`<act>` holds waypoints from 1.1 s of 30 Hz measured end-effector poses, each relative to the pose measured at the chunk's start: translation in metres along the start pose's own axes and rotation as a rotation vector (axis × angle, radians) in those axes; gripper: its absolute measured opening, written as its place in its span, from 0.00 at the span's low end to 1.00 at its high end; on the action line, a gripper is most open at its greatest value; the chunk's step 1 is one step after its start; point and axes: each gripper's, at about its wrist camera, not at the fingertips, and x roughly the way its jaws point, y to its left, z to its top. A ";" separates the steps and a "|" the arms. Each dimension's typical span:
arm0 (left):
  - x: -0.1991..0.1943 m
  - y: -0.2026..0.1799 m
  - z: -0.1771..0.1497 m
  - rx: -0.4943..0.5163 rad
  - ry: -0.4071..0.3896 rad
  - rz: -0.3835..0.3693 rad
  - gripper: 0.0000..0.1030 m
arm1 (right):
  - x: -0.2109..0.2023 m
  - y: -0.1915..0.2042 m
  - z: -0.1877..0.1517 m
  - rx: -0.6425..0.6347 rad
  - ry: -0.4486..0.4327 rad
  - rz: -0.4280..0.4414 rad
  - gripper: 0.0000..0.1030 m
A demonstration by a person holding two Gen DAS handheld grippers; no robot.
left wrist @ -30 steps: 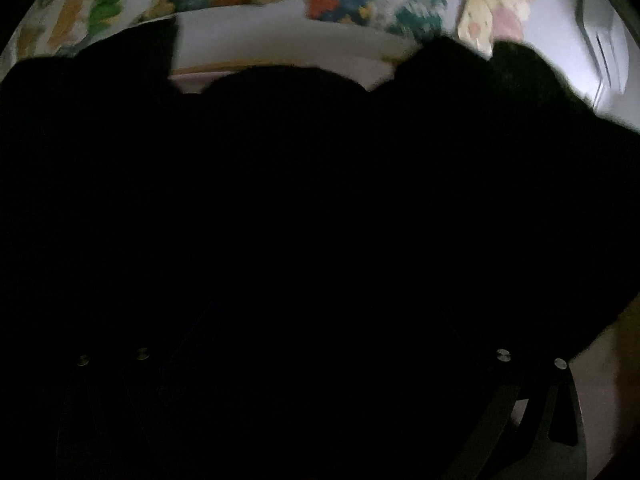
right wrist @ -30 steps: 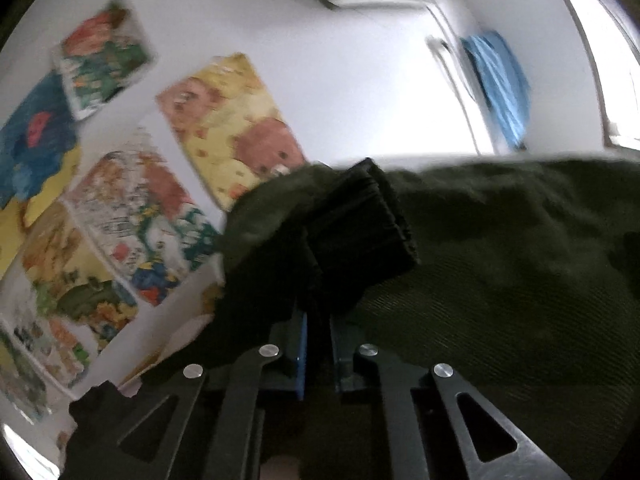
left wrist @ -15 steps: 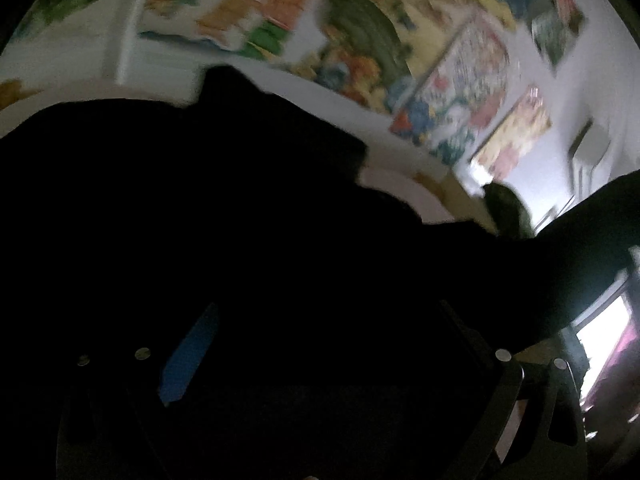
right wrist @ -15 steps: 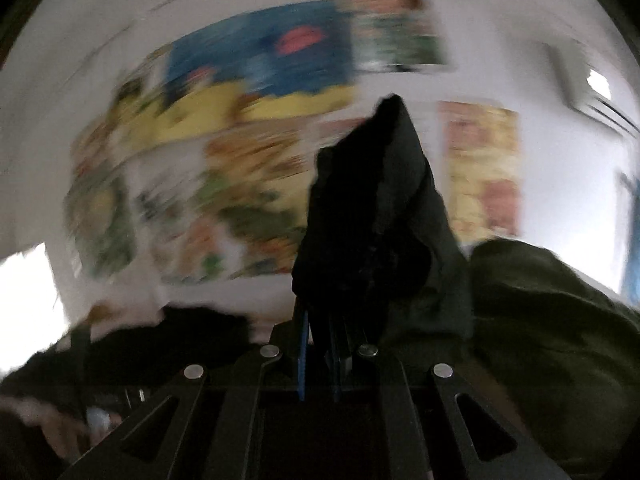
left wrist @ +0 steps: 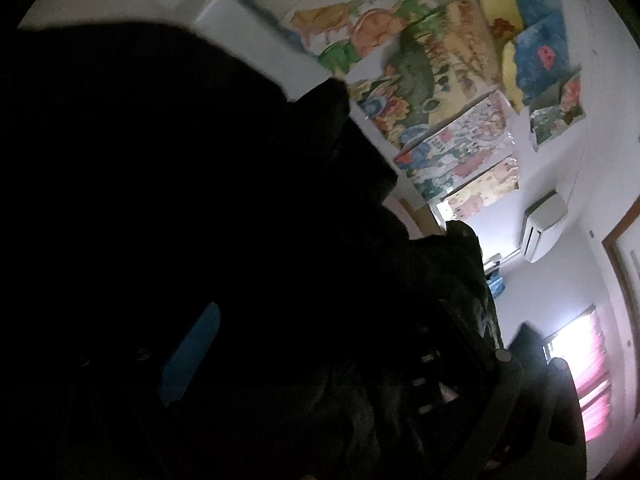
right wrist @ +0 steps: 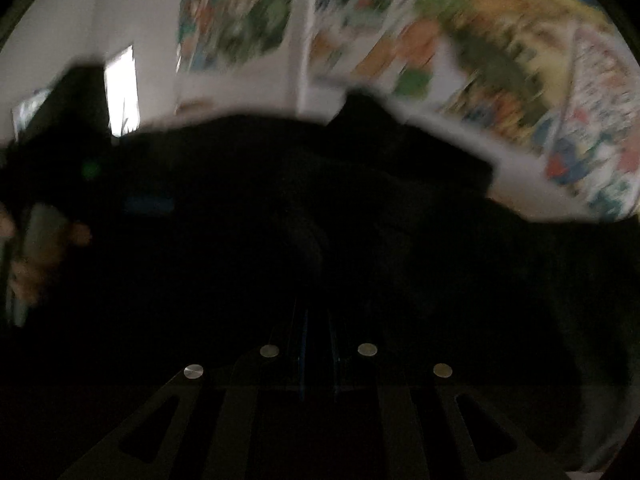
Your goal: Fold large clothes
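a: where is the garment?

b: a large dark garment (right wrist: 360, 220) fills most of both wrist views. in the right view it runs as one long band from left to right, across the line of the fingers, with colourful posters (right wrist: 500, 60) on the wall behind. the picture is blurred.

a: and the right gripper (right wrist: 318, 344)?

b: its jaws stand nearly together, a thin blue pad edge showing between them, and the cloth rises straight out of that gap. i judge it clamped on a fold of the garment.

a: the left one?

b: the left gripper (left wrist: 320, 360) is buried in dark cloth. one blue pad (left wrist: 190, 360) shows on the left; the opposite finger (left wrist: 460, 360) sits well apart from it. fabric lies between and over them, but i cannot tell whether they press on it.

a: which hand matters for the next move?

b: in the right view a hand (right wrist: 36, 248) shows at the far left end of the band, so the cloth seems stretched between the two sides. laying it down flat likely depends on keeping that long axis taut.
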 end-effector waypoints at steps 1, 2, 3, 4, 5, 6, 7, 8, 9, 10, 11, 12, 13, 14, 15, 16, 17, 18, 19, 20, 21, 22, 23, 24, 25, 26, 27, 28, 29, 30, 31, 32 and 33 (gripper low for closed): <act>0.005 0.004 0.000 -0.018 0.015 -0.001 0.99 | 0.010 0.005 -0.003 -0.015 0.018 0.005 0.09; 0.008 0.009 -0.002 -0.033 0.031 0.001 0.99 | 0.014 0.007 -0.005 -0.022 0.026 0.002 0.09; 0.012 0.012 -0.003 -0.048 0.046 0.002 0.99 | 0.019 0.008 -0.008 -0.026 0.037 0.007 0.09; 0.016 0.015 -0.003 -0.060 0.061 0.004 0.99 | 0.022 0.007 -0.007 -0.024 0.048 0.010 0.10; 0.021 0.016 -0.003 -0.062 0.068 0.019 0.99 | 0.024 0.006 -0.007 -0.020 0.054 0.016 0.10; 0.023 0.016 -0.003 -0.060 0.069 0.027 0.99 | 0.026 0.005 -0.007 -0.020 0.061 0.027 0.11; 0.026 0.015 -0.002 -0.059 0.071 0.031 0.98 | 0.027 0.005 -0.008 -0.024 0.069 0.047 0.16; 0.029 0.014 -0.001 -0.064 0.073 0.027 0.98 | 0.027 0.005 -0.009 -0.035 0.077 0.066 0.25; 0.031 0.014 -0.001 -0.067 0.074 0.024 0.98 | 0.026 0.009 -0.010 -0.053 0.083 0.069 0.30; 0.033 0.014 0.000 -0.072 0.075 0.018 0.98 | 0.023 0.012 -0.012 -0.074 0.087 0.070 0.36; 0.034 0.013 0.000 -0.071 0.076 0.011 0.98 | 0.019 0.016 -0.013 -0.092 0.090 0.089 0.44; 0.036 0.013 0.000 -0.065 0.076 0.011 0.98 | 0.016 0.018 -0.015 -0.103 0.094 0.109 0.48; 0.039 0.010 0.000 -0.051 0.076 0.021 0.98 | 0.013 0.021 -0.020 -0.109 0.098 0.124 0.57; 0.041 0.009 -0.001 -0.038 0.076 0.030 0.98 | 0.009 0.022 -0.023 -0.115 0.111 0.151 0.61; 0.044 0.007 -0.002 -0.022 0.071 0.055 0.98 | 0.005 0.024 -0.027 -0.120 0.124 0.171 0.62; 0.047 0.005 -0.003 0.000 0.065 0.077 0.98 | 0.002 0.025 -0.030 -0.125 0.135 0.182 0.62; 0.050 0.003 -0.004 0.017 0.059 0.093 0.98 | -0.001 0.026 -0.033 -0.132 0.143 0.186 0.62; 0.050 0.005 -0.007 0.029 0.053 0.102 0.97 | -0.003 0.026 -0.036 -0.138 0.147 0.187 0.63; 0.055 0.002 -0.007 0.045 0.042 0.123 0.92 | -0.006 0.026 -0.038 -0.144 0.150 0.187 0.64; 0.060 -0.001 -0.008 0.059 0.037 0.150 0.76 | -0.009 0.026 -0.041 -0.147 0.151 0.184 0.65; 0.063 -0.002 -0.009 0.067 0.037 0.172 0.67 | -0.011 0.025 -0.043 -0.150 0.151 0.180 0.66; 0.069 -0.003 -0.010 0.080 0.037 0.211 0.48 | -0.013 0.024 -0.044 -0.151 0.152 0.174 0.66; 0.076 -0.005 -0.011 0.091 0.040 0.251 0.32 | -0.015 0.023 -0.046 -0.150 0.150 0.168 0.66; 0.078 -0.005 -0.013 0.099 0.042 0.274 0.25 | -0.016 0.022 -0.047 -0.147 0.148 0.166 0.66; 0.081 -0.005 -0.014 0.111 0.032 0.304 0.16 | -0.019 0.019 -0.048 -0.138 0.142 0.161 0.66; 0.082 -0.007 -0.016 0.124 0.016 0.320 0.10 | -0.020 0.016 -0.049 -0.129 0.136 0.155 0.66; 0.082 -0.010 -0.017 0.142 -0.003 0.332 0.07 | -0.023 0.014 -0.050 -0.121 0.132 0.150 0.66; 0.081 -0.015 -0.018 0.165 -0.019 0.343 0.04 | -0.026 0.011 -0.052 -0.113 0.124 0.145 0.66; 0.079 -0.019 -0.019 0.188 -0.036 0.360 0.03 | -0.029 0.009 -0.053 -0.106 0.114 0.144 0.66; 0.076 -0.027 -0.019 0.222 -0.067 0.392 0.02 | -0.033 0.006 -0.053 -0.099 0.101 0.144 0.66; 0.071 -0.035 -0.019 0.265 -0.103 0.427 0.02 | -0.039 0.003 -0.053 -0.090 0.077 0.148 0.66; 0.064 -0.043 -0.018 0.307 -0.138 0.464 0.01 | -0.045 -0.002 -0.051 -0.080 0.047 0.154 0.66; 0.059 -0.048 -0.018 0.331 -0.165 0.486 0.01 | -0.053 -0.006 -0.052 -0.070 0.015 0.159 0.66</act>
